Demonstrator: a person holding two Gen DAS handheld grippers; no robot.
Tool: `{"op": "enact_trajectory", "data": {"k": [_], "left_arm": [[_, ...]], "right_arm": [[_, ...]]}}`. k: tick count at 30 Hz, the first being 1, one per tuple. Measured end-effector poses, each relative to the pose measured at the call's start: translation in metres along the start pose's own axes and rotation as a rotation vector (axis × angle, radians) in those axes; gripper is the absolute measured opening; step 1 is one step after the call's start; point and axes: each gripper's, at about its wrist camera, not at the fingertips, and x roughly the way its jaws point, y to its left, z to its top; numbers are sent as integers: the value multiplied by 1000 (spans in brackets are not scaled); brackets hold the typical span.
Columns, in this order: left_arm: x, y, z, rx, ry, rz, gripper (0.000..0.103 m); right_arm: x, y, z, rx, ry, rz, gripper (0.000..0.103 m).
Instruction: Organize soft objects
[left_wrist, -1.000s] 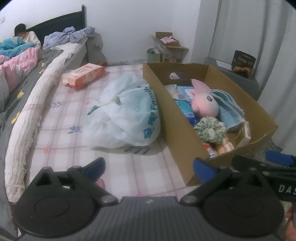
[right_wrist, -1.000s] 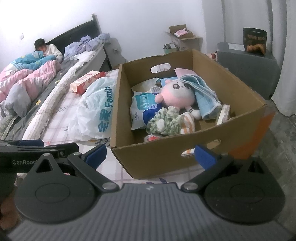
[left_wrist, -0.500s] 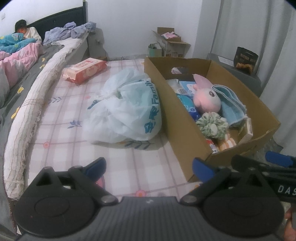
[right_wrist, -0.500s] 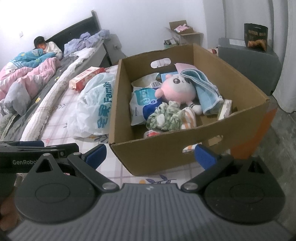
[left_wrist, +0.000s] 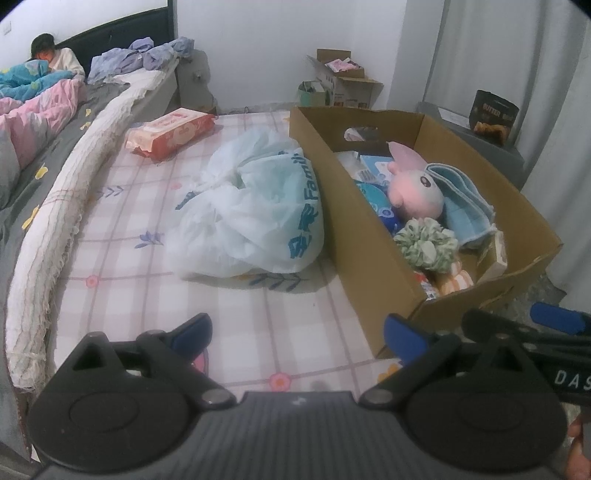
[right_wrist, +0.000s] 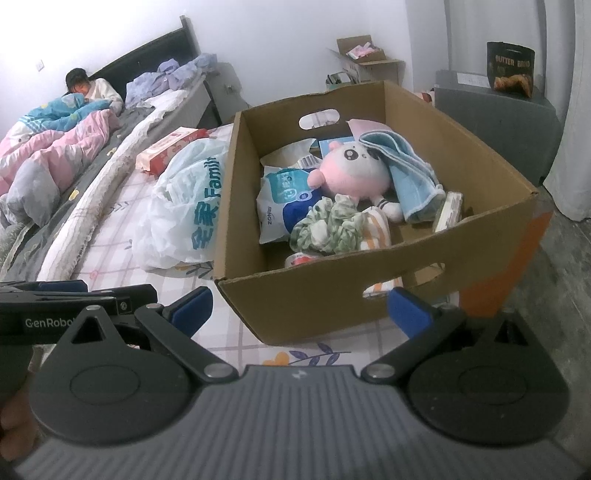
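Pink-checked bed sheet (left_wrist: 155, 280) lies bare ahead of left gripper (left_wrist: 297, 332), jaws wide | brown cardboard box (right_wrist: 480, 236) with pink plush toy (right_wrist: 354, 173) at bed edge | right gripper (right_wrist: 299, 308) wide, empty; right view alone shows box's front handle slot.

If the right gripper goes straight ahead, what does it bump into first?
Most likely the near wall of the cardboard box. The right gripper is open, and that wall sits right between its fingers. The plush and scrunchie lie behind it. Depth is hard to judge here.
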Motion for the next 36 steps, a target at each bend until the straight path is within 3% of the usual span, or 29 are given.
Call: {"op": "enact_trajectory", "data": {"k": [36], "left_arm": [[4,-5,1,-7,34,-16,100]], "right_arm": [[0,-8,-2,11,19,-8,102]]}}
